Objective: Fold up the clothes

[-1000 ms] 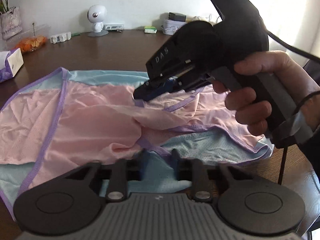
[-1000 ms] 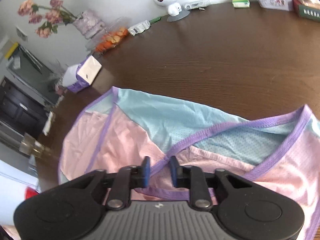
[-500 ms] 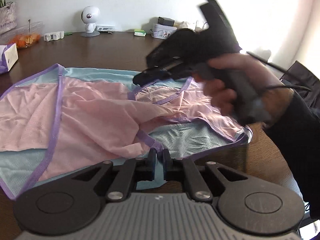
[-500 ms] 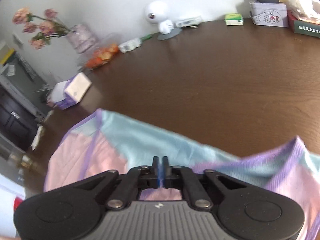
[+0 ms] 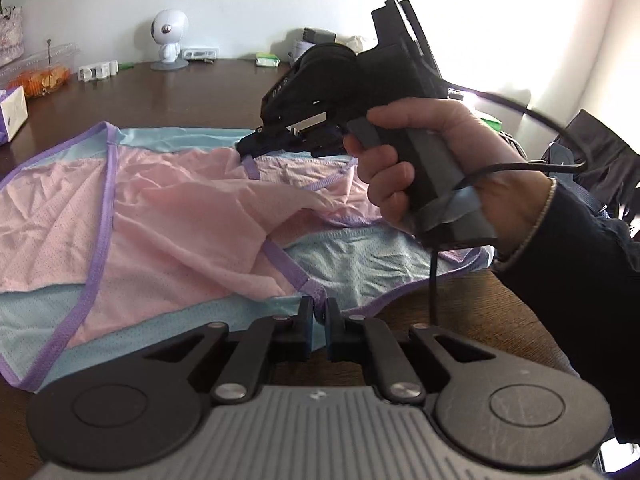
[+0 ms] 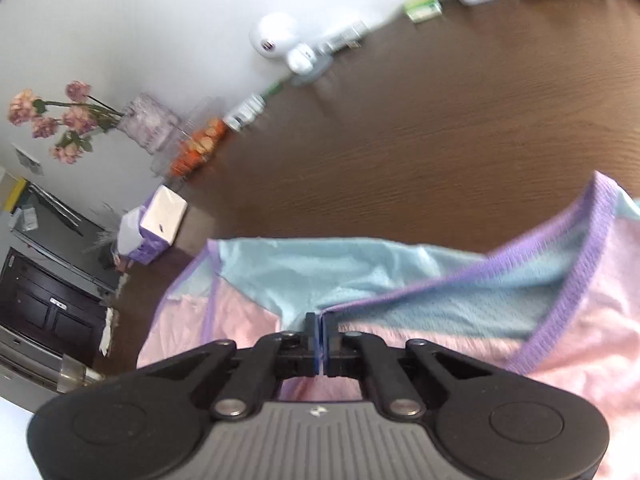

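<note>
A pink and light-blue mesh garment (image 5: 168, 216) with purple trim lies spread on the dark wooden table (image 5: 168, 96). My left gripper (image 5: 318, 312) is shut on the garment's purple-trimmed near edge. My right gripper (image 5: 246, 150), held in a hand, is shut on a purple-trimmed edge at the garment's far side and lifts it slightly. In the right wrist view the right gripper (image 6: 321, 326) pinches the trim where pink and blue fabric (image 6: 360, 280) meet.
Along the table's far edge stand a white robot figurine (image 5: 168, 40), a tissue box (image 5: 12, 114), a clear box of orange snacks (image 5: 40, 76), small boxes and tins. A flower vase (image 6: 144, 124) stands at the back left. A dark bag (image 5: 600, 160) lies at right.
Both grippers closed from open onto the garment's purple trim. The right gripper has lifted its edge and turned, so its view has tilted.
</note>
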`<state>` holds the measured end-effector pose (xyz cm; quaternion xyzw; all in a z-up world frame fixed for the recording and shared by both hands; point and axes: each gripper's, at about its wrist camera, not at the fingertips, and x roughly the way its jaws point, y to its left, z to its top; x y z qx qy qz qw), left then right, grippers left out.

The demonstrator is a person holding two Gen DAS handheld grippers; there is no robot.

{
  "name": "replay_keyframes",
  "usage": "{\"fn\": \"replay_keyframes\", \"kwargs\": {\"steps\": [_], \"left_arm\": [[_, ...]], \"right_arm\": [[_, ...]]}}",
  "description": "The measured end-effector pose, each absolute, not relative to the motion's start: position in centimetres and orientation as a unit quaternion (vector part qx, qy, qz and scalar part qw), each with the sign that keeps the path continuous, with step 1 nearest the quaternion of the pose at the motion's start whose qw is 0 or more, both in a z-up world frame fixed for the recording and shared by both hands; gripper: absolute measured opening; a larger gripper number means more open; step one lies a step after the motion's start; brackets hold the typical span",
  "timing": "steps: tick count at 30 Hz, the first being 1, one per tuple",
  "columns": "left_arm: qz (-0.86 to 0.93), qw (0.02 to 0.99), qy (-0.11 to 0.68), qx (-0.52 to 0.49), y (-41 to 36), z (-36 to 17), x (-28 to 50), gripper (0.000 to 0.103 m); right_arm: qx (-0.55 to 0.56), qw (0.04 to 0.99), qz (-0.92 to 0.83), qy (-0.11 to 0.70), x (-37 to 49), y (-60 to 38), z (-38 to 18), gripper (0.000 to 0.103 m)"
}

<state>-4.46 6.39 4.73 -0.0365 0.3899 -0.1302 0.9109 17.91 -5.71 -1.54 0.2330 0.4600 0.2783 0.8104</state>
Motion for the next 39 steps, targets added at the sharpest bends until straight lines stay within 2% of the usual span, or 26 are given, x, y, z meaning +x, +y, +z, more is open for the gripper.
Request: {"fn": "replay_keyframes", "kwargs": {"steps": [5,11,12,15,16,18,19,20,24,26,28,31,38,39], "left_arm": [[-0.130,0.913,0.385,-0.040,6.6,4.9,-4.8,0.005],[-0.151,0.906,0.396,-0.003,5.7,4.1,-5.3,0.006],[-0.152,0.906,0.396,0.001,5.7,4.0,-5.3,0.010],[-0.148,0.908,0.392,-0.021,6.6,4.5,-5.5,0.050],[-0.147,0.908,0.390,-0.030,6.9,4.7,-5.6,0.051],[-0.150,0.910,0.383,-0.057,7.3,5.2,-5.4,0.051],[-0.149,0.911,0.379,-0.064,7.3,5.3,-5.1,0.051],[-0.148,0.912,0.375,-0.068,7.2,5.5,-4.8,0.051],[-0.143,0.917,0.371,-0.017,5.1,4.9,-3.2,0.048],[-0.143,0.913,0.383,-0.006,4.8,4.2,-2.7,0.037],[-0.143,0.906,0.399,-0.008,5.1,3.5,-2.4,0.017],[-0.148,0.903,0.404,-0.020,6.1,3.2,-2.9,0.014],[-0.149,0.903,0.401,-0.036,7.0,3.5,-4.1,0.010],[-0.147,0.903,0.402,-0.042,7.3,3.6,-4.2,0.009]], "right_arm": [[0.220,0.835,0.284,0.417,19.7,-5.9,0.6,0.000],[0.186,0.844,0.277,0.420,23.2,-5.3,0.2,0.001],[0.181,0.846,0.272,0.421,23.3,-5.4,0.1,0.001],[0.169,0.847,0.267,0.427,23.0,-6.3,0.3,0.010],[0.158,0.847,0.269,0.431,22.4,-6.7,0.9,0.013],[0.136,0.847,0.288,0.425,20.5,-7.9,2.4,0.025],[0.125,0.848,0.298,0.420,19.5,-8.4,3.2,0.037],[0.119,0.844,0.309,0.422,18.5,-8.9,3.7,0.043],[0.096,0.830,0.338,0.433,15.0,-9.5,4.0,0.041],[0.068,0.837,0.332,0.430,13.5,-9.5,3.7,0.040],[0.045,0.852,0.303,0.424,12.4,-9.8,3.1,0.038],[0.047,0.864,0.285,0.413,11.8,-10.6,2.4,0.034],[0.099,0.826,0.363,0.420,13.2,-8.4,1.4,0.031],[0.097,0.822,0.364,0.427,13.4,-8.0,1.1,0.028]]}}
